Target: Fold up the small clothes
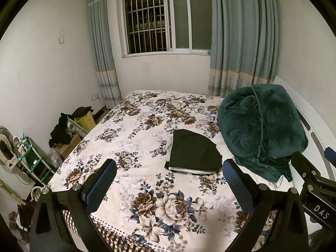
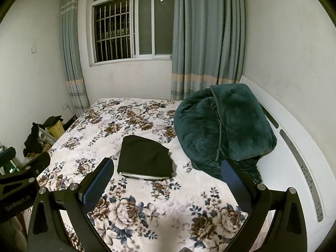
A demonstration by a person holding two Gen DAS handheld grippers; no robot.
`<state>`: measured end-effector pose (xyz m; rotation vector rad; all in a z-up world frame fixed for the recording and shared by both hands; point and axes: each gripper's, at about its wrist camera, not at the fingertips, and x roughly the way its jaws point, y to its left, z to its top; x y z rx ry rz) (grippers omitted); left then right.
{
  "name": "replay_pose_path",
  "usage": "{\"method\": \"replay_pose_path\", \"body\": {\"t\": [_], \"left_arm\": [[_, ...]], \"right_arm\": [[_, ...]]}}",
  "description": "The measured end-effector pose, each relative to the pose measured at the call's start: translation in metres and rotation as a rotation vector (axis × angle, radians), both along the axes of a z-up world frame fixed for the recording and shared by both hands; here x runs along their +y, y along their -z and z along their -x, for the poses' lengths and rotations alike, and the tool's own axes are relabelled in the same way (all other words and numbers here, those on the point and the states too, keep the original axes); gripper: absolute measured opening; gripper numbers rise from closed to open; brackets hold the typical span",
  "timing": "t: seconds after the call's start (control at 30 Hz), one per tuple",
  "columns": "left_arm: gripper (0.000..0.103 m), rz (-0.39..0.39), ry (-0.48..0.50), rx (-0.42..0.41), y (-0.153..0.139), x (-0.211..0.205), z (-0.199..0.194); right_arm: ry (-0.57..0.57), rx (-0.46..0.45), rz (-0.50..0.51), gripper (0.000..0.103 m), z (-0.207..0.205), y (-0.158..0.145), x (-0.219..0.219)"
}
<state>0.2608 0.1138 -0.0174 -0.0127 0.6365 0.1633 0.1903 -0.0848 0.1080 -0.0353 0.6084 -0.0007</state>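
The right gripper (image 2: 167, 180) hangs over the near end of the bed (image 2: 147, 208), its blue-padded fingers (image 2: 98, 185) spread wide with nothing between them. Beyond them a folded black garment (image 2: 145, 157) lies flat on the floral bedspread, a pale edge showing under its near side. Just to its right a dark green plush blanket (image 2: 222, 126) sits bunched against the white headboard (image 2: 298, 147). The left gripper (image 2: 19, 174) juts in at the left edge. Blue-grey curtains (image 2: 208, 37) frame a barred window (image 2: 130, 27).
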Motion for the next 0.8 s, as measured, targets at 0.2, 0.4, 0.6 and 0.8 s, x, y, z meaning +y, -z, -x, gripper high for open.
{"method": "replay_pose_path", "body": {"t": [0.2, 0.4, 0.6, 0.8], "left_arm": [[0.103, 0.002, 0.002, 0.001, 0.000, 0.001, 0.000], [0.103, 0.004, -0.004, 0.004, 0.001, 0.000, 0.001], [0.103, 0.012, -0.033, -0.001, 0.003, 0.001, 0.007], [0.103, 0.007, -0.042, -0.009, 0.003, -0.003, 0.012]], "right_arm": [[0.004, 0.001, -0.003, 0.103, 0.002, -0.002, 0.000], [0.004, -0.003, -0.002, 0.103, 0.002, -0.001, 0.001], [-0.001, 0.000, 0.004, 0.103, 0.002, 0.000, 0.009], [0.004, -0.002, 0.002, 0.103, 0.003, 0.000, 0.009]]}}
